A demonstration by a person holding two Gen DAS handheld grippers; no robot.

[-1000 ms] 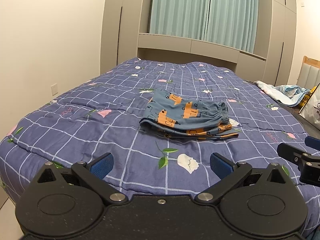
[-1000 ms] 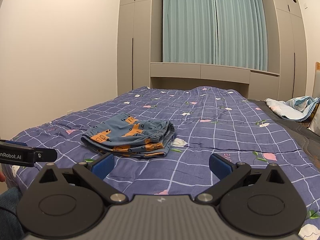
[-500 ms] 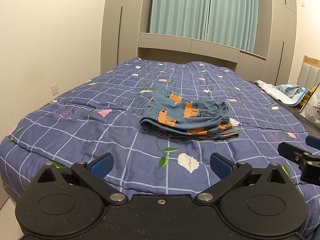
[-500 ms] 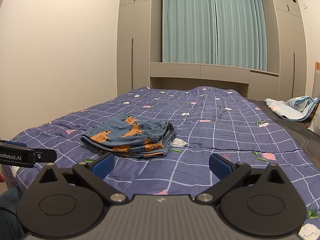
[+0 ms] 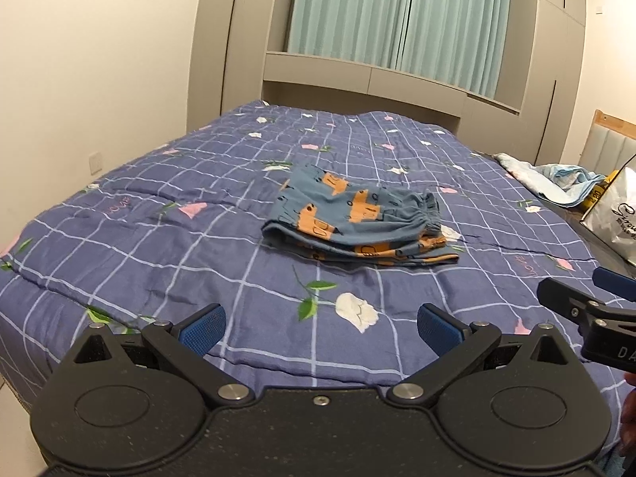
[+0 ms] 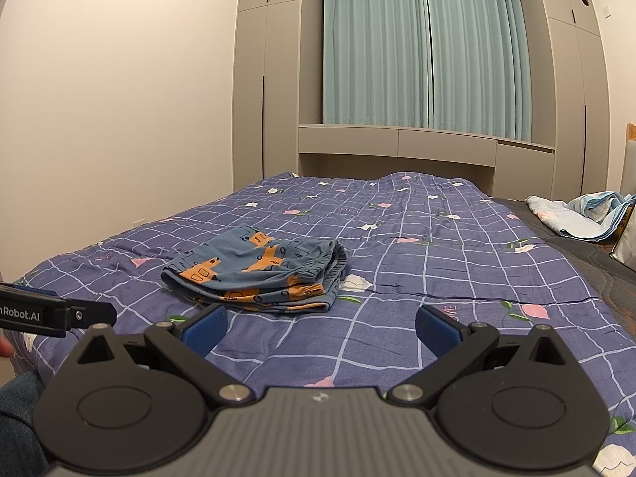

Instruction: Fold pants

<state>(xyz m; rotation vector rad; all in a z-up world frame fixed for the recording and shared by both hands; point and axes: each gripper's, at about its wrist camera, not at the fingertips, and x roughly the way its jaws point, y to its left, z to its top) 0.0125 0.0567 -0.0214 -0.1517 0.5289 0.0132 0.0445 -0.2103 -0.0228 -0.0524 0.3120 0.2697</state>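
Small blue pants with orange vehicle prints (image 5: 353, 222) lie folded into a compact stack on the bed, elastic waistband toward the right. In the right wrist view the same pants (image 6: 262, 274) sit left of centre. My left gripper (image 5: 320, 328) hovers over the bed's near edge, well short of the pants, open with nothing between its blue pads. My right gripper (image 6: 320, 328) is likewise open and empty, back from the pants. Each gripper shows at the edge of the other's view.
The bed carries a purple checked quilt (image 5: 159, 238) with flower prints. A light blue blanket (image 5: 556, 183) and a white bag (image 5: 616, 214) lie at the right side. A wall runs along the left; wardrobes and teal curtains (image 6: 425, 51) stand behind the bed.
Almost nothing differs. The views shift only slightly; both grippers stay open and back from the pants, which have not moved.
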